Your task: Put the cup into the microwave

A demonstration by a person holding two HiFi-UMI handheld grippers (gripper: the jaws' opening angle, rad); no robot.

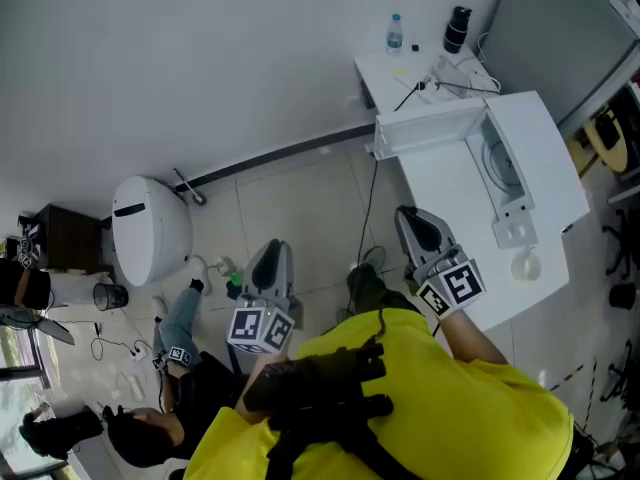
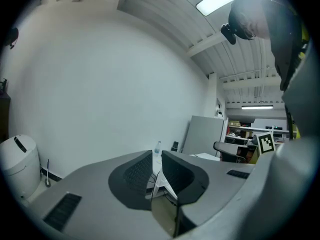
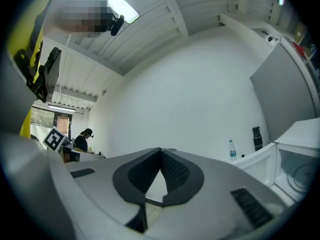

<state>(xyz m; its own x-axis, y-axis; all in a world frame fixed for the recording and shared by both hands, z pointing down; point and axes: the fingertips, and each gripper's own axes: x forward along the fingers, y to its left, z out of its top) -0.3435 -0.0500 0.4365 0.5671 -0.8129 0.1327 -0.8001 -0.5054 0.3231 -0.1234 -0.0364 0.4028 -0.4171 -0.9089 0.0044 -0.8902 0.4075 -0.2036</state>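
Approach stage; cup not yet taken. Left gripper [image 1: 276, 253] raised over the floor, fingers [image 2: 137, 171] parted by a narrow slit, empty. Right gripper [image 1: 408, 216] raised at the near edge of the bench [image 1: 440, 183], fingers [image 3: 175, 171] pressed together at the tips, likewise empty. Cup [image 1: 525, 265], small and pale, resting on the bench near the microwave [image 1: 540, 138], to the right of the right gripper and untouched. Microwave door [image 1: 430, 131] already swung open, cavity exposed. Bottle [image 1: 395, 33] and dark flask [image 1: 457, 28] at the far end of the bench, probably clear of the route. Suggested handling: spread the right fingers wide before reaching; descend to the cup's level; close on the wall around mid-height, keeping it upright; lift just clear of the bench, carry level past the door edge, set down near the middle of the cavity. Avoid brushing the open door.
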